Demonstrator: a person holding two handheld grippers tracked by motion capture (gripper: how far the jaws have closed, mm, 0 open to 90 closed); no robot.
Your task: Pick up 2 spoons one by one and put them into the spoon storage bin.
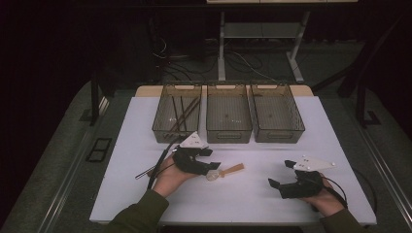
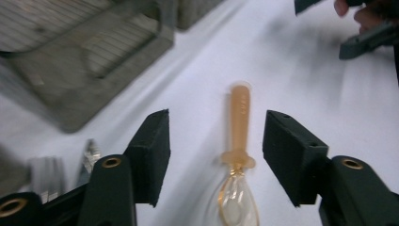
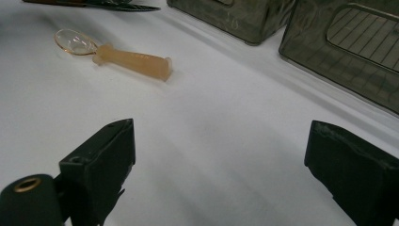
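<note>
A spoon (image 1: pixel 227 171) with a tan handle and a clear bowl lies flat on the white table (image 1: pixel 243 204). My left gripper (image 1: pixel 212 169) is low over its bowl end. In the left gripper view the spoon (image 2: pixel 240 113) lies between the two black pads, handle pointing away, and my left gripper (image 2: pixel 216 141) is open, with a gap on both sides of the spoon. My right gripper (image 1: pixel 280 174) rests at the right near the front edge, held in a hand. Its jaws stand wide apart with nothing between them (image 3: pixel 221 160). It looks toward the spoon (image 3: pixel 131 60).
Three smoky mesh bins stand in a row at the back: the left bin (image 1: pixel 167 132) holds dark sticks (image 1: pixel 182 114), the middle bin (image 1: pixel 228 133) and the right bin (image 1: pixel 279 135) look bare. A dark stick (image 1: pixel 145 171) lies on the table at the left.
</note>
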